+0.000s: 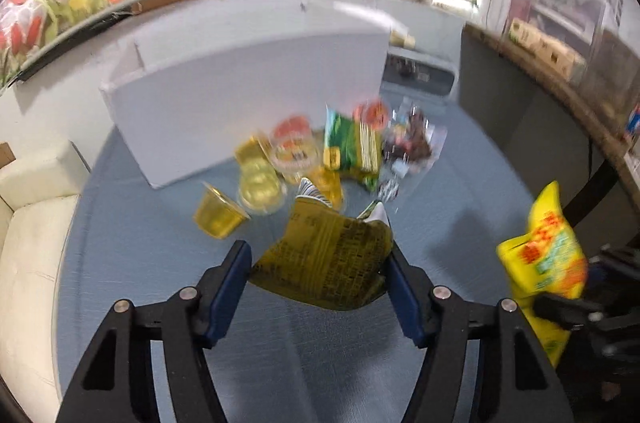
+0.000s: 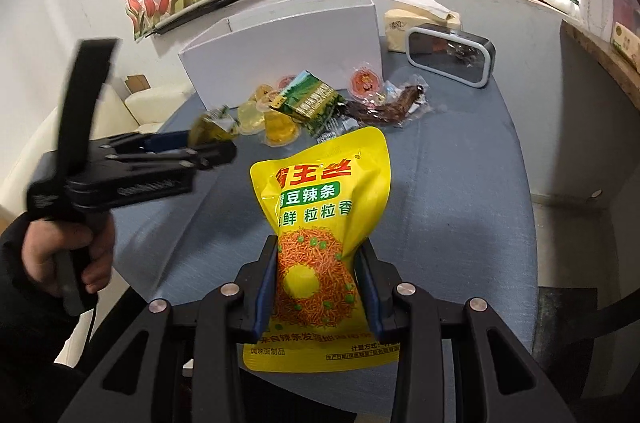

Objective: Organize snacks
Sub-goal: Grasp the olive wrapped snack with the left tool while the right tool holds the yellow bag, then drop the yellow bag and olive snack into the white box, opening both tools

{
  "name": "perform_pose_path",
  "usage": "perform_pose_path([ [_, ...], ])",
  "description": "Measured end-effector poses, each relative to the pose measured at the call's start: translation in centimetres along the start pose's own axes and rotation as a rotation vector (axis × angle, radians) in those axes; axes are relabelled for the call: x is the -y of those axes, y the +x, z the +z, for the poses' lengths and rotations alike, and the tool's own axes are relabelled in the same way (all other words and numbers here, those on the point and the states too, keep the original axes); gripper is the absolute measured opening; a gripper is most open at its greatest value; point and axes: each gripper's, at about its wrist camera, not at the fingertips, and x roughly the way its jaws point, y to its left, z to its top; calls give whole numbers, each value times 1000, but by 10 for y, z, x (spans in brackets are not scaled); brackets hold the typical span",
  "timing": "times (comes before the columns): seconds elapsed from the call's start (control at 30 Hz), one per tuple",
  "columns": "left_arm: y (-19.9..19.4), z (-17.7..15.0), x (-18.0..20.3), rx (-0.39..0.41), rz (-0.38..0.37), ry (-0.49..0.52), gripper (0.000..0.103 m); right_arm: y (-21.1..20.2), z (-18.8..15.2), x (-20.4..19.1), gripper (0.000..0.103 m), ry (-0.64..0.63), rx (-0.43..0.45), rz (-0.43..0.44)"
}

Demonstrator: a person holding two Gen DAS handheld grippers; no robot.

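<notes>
My left gripper (image 1: pixel 320 255) is shut on an olive-yellow snack packet (image 1: pixel 324 255) and holds it above the blue table; it also shows in the right wrist view (image 2: pixel 212 133). My right gripper (image 2: pixel 318 255) is shut on a bright yellow snack bag (image 2: pixel 320 215), held upright above the table; the bag shows at the right of the left wrist view (image 1: pixel 548 255). A pile of snacks lies ahead: yellow jelly cups (image 1: pixel 220 215), a green packet (image 2: pixel 308 99), red-lidded cups (image 2: pixel 364 81) and a clear pack of dark meat (image 2: pixel 388 107).
A white box (image 2: pixel 288 39) stands behind the pile. A grey mirror-like device (image 2: pixel 450 55) and a tissue pack (image 2: pixel 416 19) sit at the back right. The round blue table (image 2: pixel 460 183) ends at a tulip-patterned wall. A white sofa (image 1: pixel 28 223) is on the left.
</notes>
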Motion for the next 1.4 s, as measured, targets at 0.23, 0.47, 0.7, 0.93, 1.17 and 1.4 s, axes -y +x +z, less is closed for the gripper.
perform_pose_path([
  [0.23, -46, 36, -29, 75, -19, -74, 70, 5, 44, -23, 40, -42, 53, 14],
  [0.47, -56, 100, -61, 153, 11, -80, 70, 22, 133, -40, 40, -90, 120, 37],
  [0.7, -8, 179, -94, 148, 12, -89, 70, 64, 236, -38, 40, -163, 137, -68],
  [0.93, 44, 214, -119, 98, 18, -93, 71, 108, 297, -32, 41, -131, 130, -54],
  [1.17, 63, 206, -136, 73, 26, -108, 103, 137, 295, -15, 76, -70, 140, -121],
  [1.4, 63, 196, -141, 62, 28, -102, 103, 129, 284, -3, 103, -13, 180, -92],
])
